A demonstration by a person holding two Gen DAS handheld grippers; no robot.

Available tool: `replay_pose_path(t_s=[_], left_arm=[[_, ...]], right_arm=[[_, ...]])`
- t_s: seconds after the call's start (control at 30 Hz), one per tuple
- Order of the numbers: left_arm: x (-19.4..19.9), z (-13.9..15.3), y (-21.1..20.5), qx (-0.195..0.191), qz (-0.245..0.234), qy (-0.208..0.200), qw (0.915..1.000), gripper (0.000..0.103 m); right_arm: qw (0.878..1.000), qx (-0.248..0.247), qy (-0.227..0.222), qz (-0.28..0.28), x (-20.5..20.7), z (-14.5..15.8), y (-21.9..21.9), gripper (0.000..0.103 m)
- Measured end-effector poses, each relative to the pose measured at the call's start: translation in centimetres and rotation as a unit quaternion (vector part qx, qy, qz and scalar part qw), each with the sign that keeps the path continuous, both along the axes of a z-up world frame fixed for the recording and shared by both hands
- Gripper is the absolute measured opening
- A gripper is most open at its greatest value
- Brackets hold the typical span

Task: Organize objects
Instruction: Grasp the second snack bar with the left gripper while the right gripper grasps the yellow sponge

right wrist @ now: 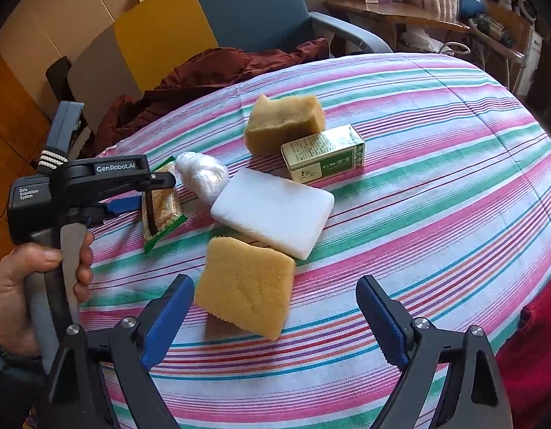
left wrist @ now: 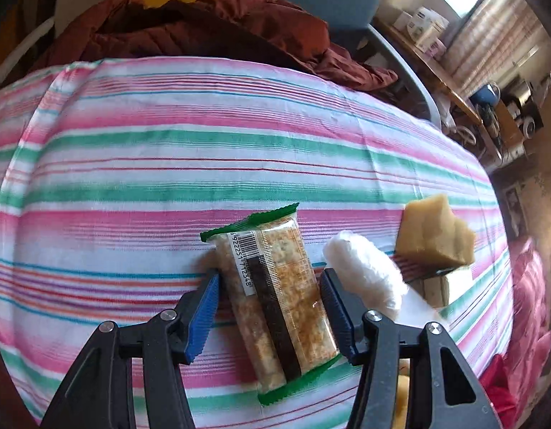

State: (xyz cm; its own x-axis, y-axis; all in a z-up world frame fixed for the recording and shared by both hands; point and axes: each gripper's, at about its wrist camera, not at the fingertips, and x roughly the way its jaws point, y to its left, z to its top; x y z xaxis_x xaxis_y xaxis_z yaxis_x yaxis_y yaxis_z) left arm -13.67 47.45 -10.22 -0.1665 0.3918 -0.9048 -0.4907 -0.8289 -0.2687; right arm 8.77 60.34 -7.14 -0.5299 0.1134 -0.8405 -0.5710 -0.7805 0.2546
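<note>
A green-edged snack packet lies on the striped tablecloth, between the open jaws of my left gripper; the pads do not touch it. It also shows in the right wrist view, beside the left gripper. My right gripper is open and empty, with a yellow sponge just ahead between its fingers. Beyond lie a white block, a white plastic wad, a green box and a second sponge.
A dark red jacket lies on a blue chair behind the table. A wooden shelf with boxes stands at the back right. The tablecloth spreads to the right of the objects.
</note>
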Motion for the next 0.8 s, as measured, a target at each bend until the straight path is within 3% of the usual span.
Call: replay_pose_path(t_s=[0.17, 0.4, 0.6, 0.7, 0.8], left_arm=[[1.3, -0.2, 0.1, -0.011, -0.053, 0.049, 0.9973, 0.059], [2.3, 0.1, -0.9, -0.021, -0.074, 0.066, 0.9948, 0.050], [4.4, 0.2, -3.4, -0.013, -0.089, 0.086, 0.9922, 0.049], [5.5, 0.2, -4.6, -0.011, -0.095, 0.096, 0.9908, 0.049], [6.7, 0.2, -6.0, -0.008, -0.101, 0.105, 0.9892, 0.049]], right_arm=[[1.000, 0.002, -0.001, 0.013, -0.4, -0.3, -0.5, 0.093], [1.000, 0.018, -0.001, 0.016, -0.8, -0.8, -0.6, 0.092], [1.000, 0.010, 0.008, 0.024, -1.5, -1.5, -0.7, 0.090], [0.999, 0.013, 0.007, 0.031, -1.8, -2.0, -1.1, 0.086], [0.999, 0.002, -0.001, 0.045, -2.4, -2.8, -1.4, 0.073]])
